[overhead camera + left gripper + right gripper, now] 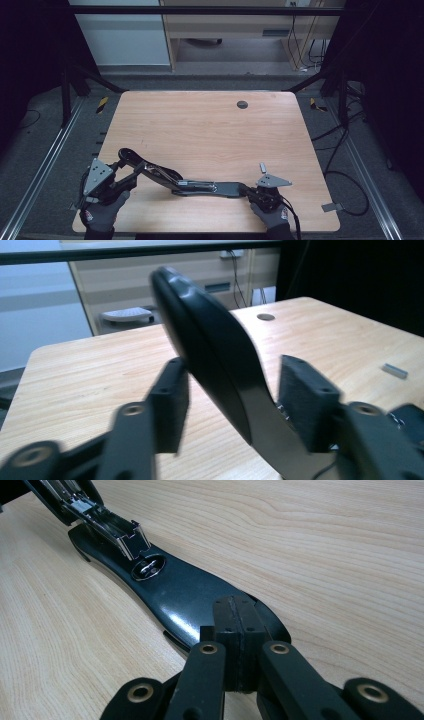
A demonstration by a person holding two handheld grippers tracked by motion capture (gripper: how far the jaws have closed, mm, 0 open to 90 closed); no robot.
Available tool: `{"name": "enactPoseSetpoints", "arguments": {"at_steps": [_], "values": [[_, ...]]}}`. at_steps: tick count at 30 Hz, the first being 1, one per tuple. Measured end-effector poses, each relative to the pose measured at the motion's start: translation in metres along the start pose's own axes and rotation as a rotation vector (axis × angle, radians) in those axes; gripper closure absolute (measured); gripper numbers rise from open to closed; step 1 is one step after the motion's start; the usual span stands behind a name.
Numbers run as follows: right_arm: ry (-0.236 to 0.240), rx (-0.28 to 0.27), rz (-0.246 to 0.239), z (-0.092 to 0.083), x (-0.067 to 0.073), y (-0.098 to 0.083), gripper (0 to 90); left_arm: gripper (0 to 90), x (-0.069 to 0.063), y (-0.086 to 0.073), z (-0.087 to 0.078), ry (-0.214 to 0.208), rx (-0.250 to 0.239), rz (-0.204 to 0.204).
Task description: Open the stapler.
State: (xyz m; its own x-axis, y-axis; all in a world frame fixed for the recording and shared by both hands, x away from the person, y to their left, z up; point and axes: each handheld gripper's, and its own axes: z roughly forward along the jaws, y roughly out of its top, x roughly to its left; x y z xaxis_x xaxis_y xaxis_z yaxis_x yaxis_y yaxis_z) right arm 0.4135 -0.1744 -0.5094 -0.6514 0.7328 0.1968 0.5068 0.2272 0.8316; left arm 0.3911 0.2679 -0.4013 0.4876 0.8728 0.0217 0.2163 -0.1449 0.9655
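Both claws sit at the near edge of the table (210,125), each in a gloved hand. On the right, the right claw (256,192) is clenched: in the right gripper view its two pads (235,630) meet flat against each other and press down on the near end of the stapler base (185,595), which lies flat on the wood. Just beyond the pads, the base carries a small round metal plate (148,569), and the silver staple channel (112,527) hangs just over it.

On the left, the left claw (121,172) is released. In the left gripper view its jaws stand apart on either side of the stapler's black top arm (210,345), which rises tilted between them; the pads do not press on it, though whether one brushes it cannot be told.

From above, the opened stapler (175,180) stretches between the two claws, its top arm swung up and back to the left.

Farther off, a small grey block (395,370) lies on the wood, and a dark round hole cover (242,104) sits near the far edge.
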Motion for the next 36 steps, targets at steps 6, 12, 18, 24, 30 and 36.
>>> {"name": "enactPoseSetpoints", "arguments": {"at_steps": [6, 12, 18, 24, 30, 36], "values": [[-0.004, 0.000, 0.000, 0.000, 0.000, 0.000, 90.0, 30.3, 0.001, -0.003, -0.002, -0.001, 0.051, 0.015], [-0.003, 0.000, -0.002, 0.000, 0.000, 0.000, 90.0, 26.0, 0.001, -0.017, -0.004, 0.006, 0.118, 0.029], [-0.003, 0.002, -0.003, 0.000, 0.000, 0.000, 90.0, 25.4, 0.004, -0.034, -0.006, 0.013, 0.151, 0.029], [-0.010, 0.000, -0.005, -0.001, -0.001, 0.000, 90.0, 27.9, 0.003, -0.043, -0.002, 0.016, 0.168, 0.026], [-0.043, -0.030, -0.014, -0.007, -0.002, 0.003, 88.3, 33.8, 0.003, -0.056, 0.005, 0.000, 0.198, 0.023], [-0.102, -0.059, -0.019, -0.020, -0.010, 0.009, 84.2, 41.6, 0.006, -0.063, 0.009, 0.002, 0.205, 0.021]]}}
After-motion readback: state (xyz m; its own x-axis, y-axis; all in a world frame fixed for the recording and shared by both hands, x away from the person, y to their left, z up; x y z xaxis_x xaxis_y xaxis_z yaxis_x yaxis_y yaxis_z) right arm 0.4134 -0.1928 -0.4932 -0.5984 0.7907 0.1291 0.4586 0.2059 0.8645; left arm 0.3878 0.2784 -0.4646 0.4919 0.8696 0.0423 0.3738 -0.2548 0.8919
